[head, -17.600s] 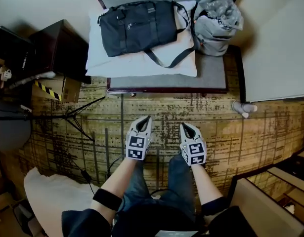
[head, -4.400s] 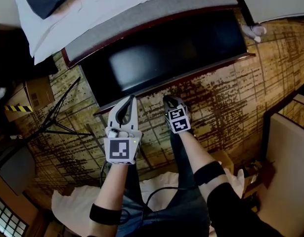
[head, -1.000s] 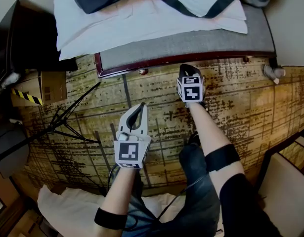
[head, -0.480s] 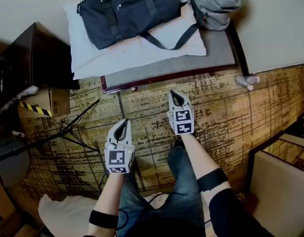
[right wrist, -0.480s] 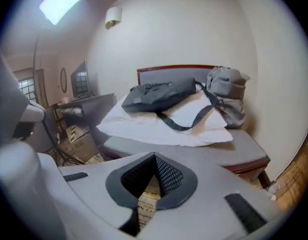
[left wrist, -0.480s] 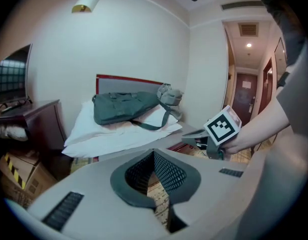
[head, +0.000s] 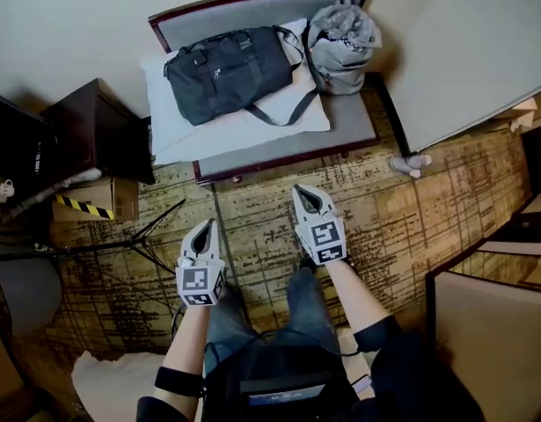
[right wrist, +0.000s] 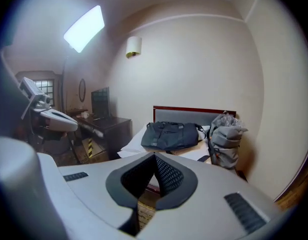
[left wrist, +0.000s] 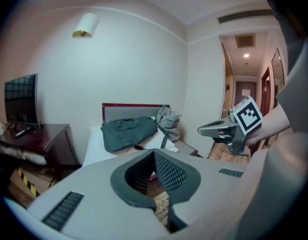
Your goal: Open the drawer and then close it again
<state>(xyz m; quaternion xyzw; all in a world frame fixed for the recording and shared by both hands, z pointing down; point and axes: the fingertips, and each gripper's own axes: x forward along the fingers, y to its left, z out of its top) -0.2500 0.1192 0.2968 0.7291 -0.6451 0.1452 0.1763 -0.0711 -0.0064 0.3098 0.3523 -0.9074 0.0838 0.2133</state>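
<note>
The drawer (head: 283, 159) is the dark red front under the grey upholstered bench (head: 340, 126), and it sits flush and closed. Both grippers hover over the patterned carpet in front of it, touching nothing. My left gripper (head: 208, 225) has its jaws together with nothing between them, as the left gripper view confirms (left wrist: 155, 154). My right gripper (head: 299, 190) is a little closer to the bench, also shut and empty (right wrist: 155, 156). Each gripper points toward the bench from a raised height.
On the bench lie a black duffel bag (head: 230, 70), a grey backpack (head: 342, 42) and a white pillow (head: 178, 121). A dark cabinet (head: 94, 117), a cardboard box (head: 98, 202) and a tripod (head: 120, 236) stand to the left. A white panel (head: 464, 51) is on the right.
The drawer, open a few seconds ago, is closed. In the last second both grippers rose and drew back from the bench front, and the view pulled up and away.
</note>
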